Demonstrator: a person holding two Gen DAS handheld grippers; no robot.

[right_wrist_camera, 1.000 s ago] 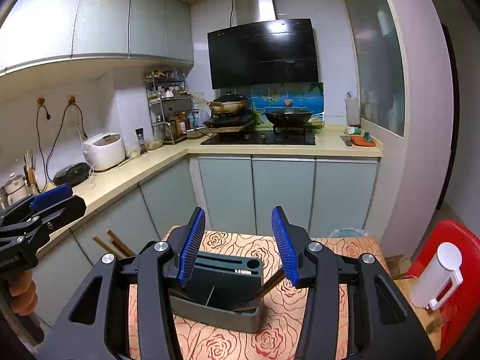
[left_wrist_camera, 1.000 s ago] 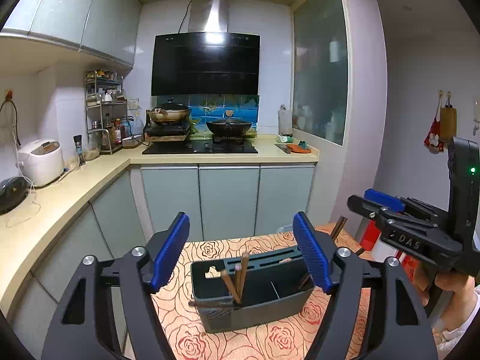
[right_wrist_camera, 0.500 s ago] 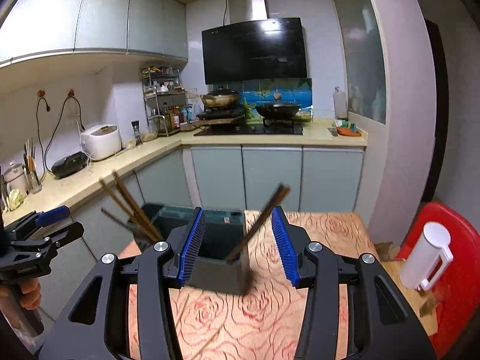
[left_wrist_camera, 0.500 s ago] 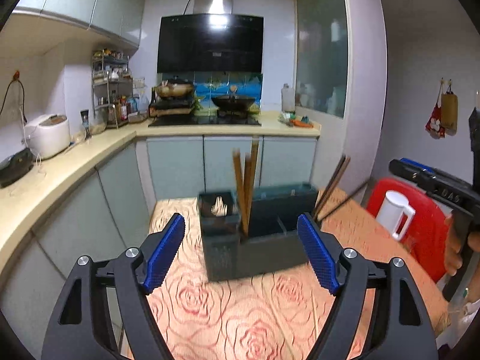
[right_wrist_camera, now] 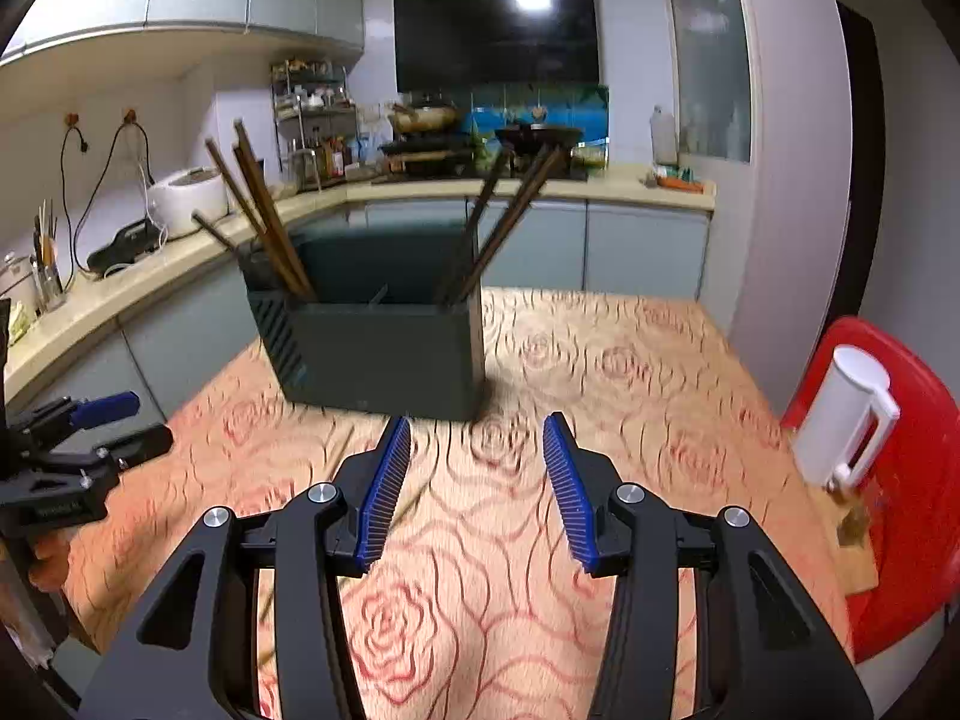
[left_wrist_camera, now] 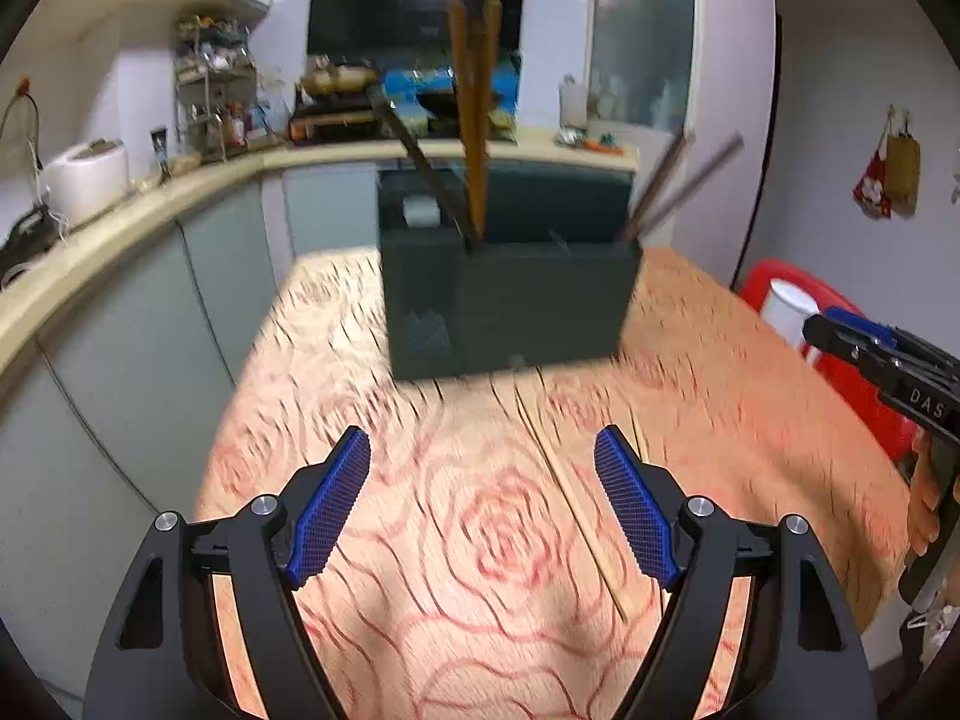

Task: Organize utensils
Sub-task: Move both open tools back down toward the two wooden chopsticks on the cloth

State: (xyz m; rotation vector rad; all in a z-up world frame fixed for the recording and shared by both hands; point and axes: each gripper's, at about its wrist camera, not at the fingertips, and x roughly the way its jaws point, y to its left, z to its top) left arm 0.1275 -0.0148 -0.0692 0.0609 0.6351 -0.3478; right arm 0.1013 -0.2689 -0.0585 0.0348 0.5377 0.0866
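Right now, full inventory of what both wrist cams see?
utensil holder: one, dark grey, upright on the table
chopsticks in holder: several, brown, leaning in its left and right ends
loose chopsticks: at least one, pale wood, flat on the tablecloth
tablecloth: one, orange rose print
jug: one, white, on the red stool
rice cooker: one, white, on the counter
wok: one, black, on the stove
left gripper: blue pads, open, empty
right gripper: blue pads, open, empty
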